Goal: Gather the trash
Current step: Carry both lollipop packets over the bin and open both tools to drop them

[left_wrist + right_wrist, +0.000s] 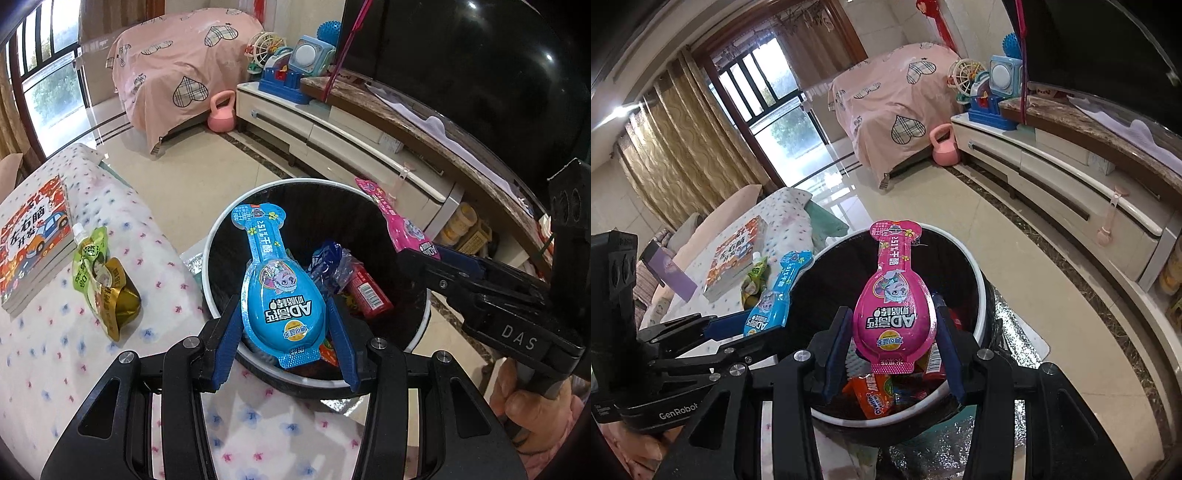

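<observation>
My left gripper is shut on a blue egg-shaped snack wrapper and holds it over the round black trash bin with a white rim. My right gripper is shut on a matching pink wrapper above the same bin. Each gripper shows in the other view: the right one with the pink wrapper, the left one with the blue wrapper. Several wrappers lie inside the bin.
A green drink pouch and a gold wrapper lie on the dotted tablecloth beside a children's book. A TV cabinet, pink kettlebell and covered sofa stand beyond.
</observation>
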